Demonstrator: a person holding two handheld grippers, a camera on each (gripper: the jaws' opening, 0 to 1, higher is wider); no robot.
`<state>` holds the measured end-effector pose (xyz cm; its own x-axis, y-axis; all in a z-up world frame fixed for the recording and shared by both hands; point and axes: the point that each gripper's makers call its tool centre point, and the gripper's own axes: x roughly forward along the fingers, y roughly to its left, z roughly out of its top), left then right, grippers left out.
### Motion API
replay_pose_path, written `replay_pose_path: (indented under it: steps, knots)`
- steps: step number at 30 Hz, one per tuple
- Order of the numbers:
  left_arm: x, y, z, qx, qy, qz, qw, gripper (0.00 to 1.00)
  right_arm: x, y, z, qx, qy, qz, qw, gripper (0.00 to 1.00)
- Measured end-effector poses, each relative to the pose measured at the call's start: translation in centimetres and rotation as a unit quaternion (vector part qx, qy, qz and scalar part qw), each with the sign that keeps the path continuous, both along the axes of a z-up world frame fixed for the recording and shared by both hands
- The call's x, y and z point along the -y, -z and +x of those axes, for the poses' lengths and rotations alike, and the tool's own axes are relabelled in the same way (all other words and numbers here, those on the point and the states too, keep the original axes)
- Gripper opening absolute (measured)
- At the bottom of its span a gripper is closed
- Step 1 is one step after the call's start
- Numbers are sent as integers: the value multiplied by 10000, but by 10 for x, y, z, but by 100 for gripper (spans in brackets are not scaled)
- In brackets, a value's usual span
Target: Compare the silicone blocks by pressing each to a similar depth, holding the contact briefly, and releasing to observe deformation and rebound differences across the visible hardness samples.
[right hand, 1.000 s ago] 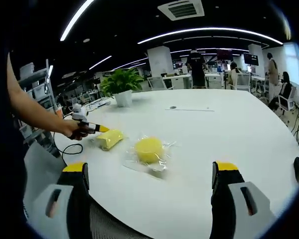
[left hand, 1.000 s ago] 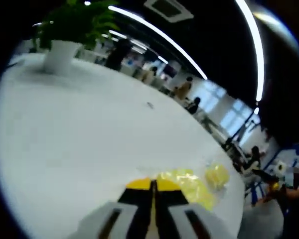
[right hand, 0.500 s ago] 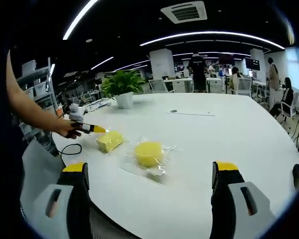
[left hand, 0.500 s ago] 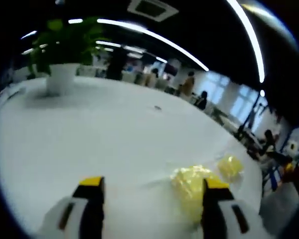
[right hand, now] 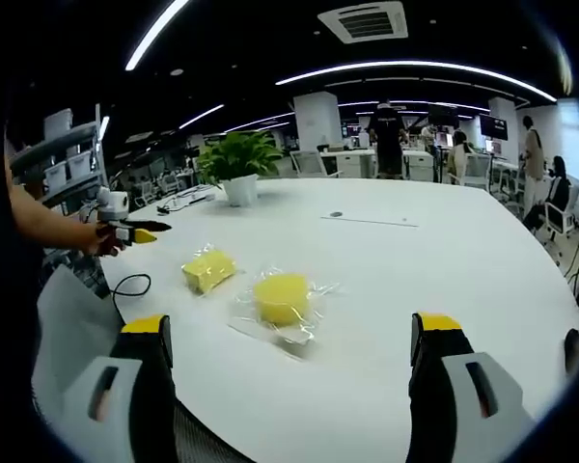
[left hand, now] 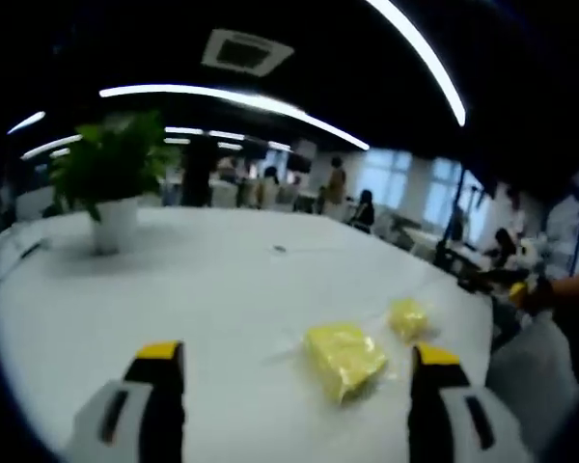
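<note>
Jaws on your right gripper stand wide apart, gripping nothing; your left gripper is spread wide too. Just beyond, two yellow silicone blocks lie in clear wrap on the white table: the rounder block nearer, the squarer block beside it. Farther back stands a potted plant.
</note>
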<state>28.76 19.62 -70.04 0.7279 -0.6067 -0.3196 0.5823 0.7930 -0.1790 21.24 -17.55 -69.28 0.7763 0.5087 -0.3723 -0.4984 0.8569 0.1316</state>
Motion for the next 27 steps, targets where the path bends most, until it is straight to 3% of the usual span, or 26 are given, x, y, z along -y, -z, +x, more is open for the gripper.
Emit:
replay_pose_path:
  steps: [1, 4, 11, 18, 23, 24, 26, 27]
  knots:
    - [0, 0, -4, 20, 65, 125, 9999, 100, 1, 5, -1, -154, 8, -69, 9999, 97]
    - [-2, 0, -20, -40, 75, 323, 9994, 100, -2, 7, 1, -92, -64, -234, 9997, 97]
    - [1, -2, -48, -106, 11, 157, 9998, 100, 3, 5, 4, -85, 49, -130, 9999, 97]
    - [-3, -4, -56, -211, -175, 138, 9995, 100, 7, 6, -13, -48, -13, -214, 9998, 97]
    - [1, -10, -57, -37, -283, 91, 9996, 100, 7, 13, -21, -41, -192, -342, 9992, 97]
    - [0, -6, -57, -115, -391, 216, 9989, 100, 8, 14, -21, -129, -133, -268, 9995, 97]
    - [5, -4, -60, -398, -432, 64, 9983, 100, 11, 9, -21, -24, -107, -226, 9997, 97]
    - [7, -7, -58, -323, -432, -9, 9985, 100, 12, 8, -20, 11, -114, -214, 9997, 96]
